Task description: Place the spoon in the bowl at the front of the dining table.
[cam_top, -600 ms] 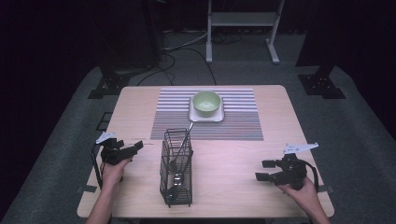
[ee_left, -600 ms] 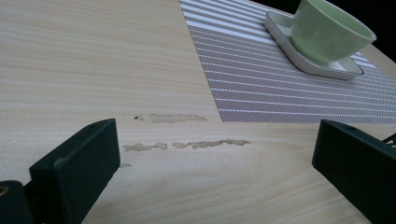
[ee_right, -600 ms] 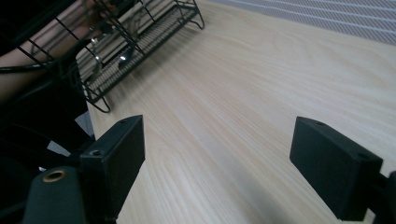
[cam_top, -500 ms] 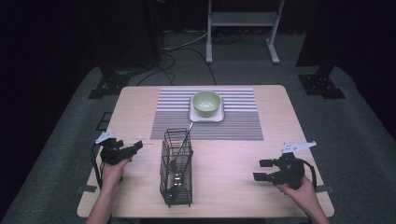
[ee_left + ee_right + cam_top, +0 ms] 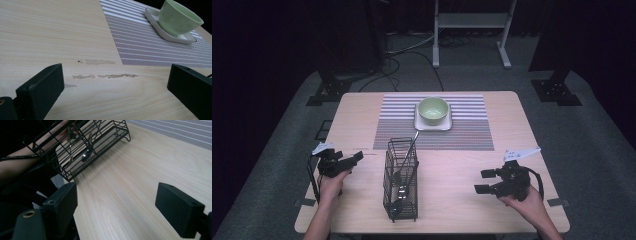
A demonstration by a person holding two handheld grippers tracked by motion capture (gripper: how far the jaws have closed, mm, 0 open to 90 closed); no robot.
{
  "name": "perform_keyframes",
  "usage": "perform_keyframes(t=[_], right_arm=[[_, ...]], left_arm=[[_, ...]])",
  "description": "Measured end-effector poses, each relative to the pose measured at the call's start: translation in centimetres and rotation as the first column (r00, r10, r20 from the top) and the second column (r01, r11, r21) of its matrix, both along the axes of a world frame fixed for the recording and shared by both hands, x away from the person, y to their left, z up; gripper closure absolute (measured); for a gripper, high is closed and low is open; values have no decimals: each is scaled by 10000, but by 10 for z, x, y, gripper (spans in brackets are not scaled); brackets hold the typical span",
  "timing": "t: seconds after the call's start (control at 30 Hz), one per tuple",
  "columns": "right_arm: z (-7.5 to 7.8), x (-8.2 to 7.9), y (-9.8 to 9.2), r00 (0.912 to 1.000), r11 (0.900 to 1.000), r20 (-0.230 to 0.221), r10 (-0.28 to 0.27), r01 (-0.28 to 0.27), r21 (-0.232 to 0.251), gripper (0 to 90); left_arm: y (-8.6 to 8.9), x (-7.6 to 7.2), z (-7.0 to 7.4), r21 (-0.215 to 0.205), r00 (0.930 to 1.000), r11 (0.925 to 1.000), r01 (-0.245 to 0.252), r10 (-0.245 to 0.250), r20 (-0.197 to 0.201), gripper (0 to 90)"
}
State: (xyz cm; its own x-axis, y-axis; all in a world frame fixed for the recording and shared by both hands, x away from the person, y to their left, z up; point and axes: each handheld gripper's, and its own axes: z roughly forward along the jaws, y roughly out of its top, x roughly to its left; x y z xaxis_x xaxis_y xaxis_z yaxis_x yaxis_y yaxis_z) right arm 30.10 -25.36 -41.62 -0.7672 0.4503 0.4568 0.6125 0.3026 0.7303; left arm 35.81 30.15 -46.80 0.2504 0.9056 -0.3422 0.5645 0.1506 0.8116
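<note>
Basket of cutlery stands between both grippers, fingers wide and empty.

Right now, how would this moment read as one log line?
left gripper: open, empty | right gripper: open, empty | wire basket: between them, holds utensils

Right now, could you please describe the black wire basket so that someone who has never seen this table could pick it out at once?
Start from the light wooden table and find the striped placemat at its far middle. Just in front of the placemat's near edge, between the two grippers, stands the wire basket. It is the one tall black mesh thing there, with metal cutlery standing in it, unlike the low green bowl.
</note>
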Motion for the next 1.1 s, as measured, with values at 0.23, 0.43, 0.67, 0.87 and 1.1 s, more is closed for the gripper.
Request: perform_keyframes(t=[0.23, 0.43, 0.67, 0.87, 1.1], right_arm=[[9, 1, 10, 9992, 9991, 89, 398, -399, 144, 170], [18, 3, 20, 9976, 9973, 81, 689, -691, 255, 170], [23, 4, 28, 9957, 9956, 47, 928, -928, 158, 170], [27, 6, 38, 9937, 9936, -44, 1122, -1121, 94, 170], [32, 8, 47, 9911, 9911, -85, 1327, -1327, 55, 170]], left_arm=[[0, 0, 0, -2, 10000, 10000, -3, 3, 0, 0], [-1, 0, 0, 2, 10000, 10000, 33, -33, 0, 0], [-1, 0, 0, -1, 10000, 10000, 28, -28, 15, 0], [0, 0, 0, 23, 10000, 10000, 21, -21, 19, 0], [-1, 0, 0, 61, 10000, 10000, 42, -42, 30, 0]])
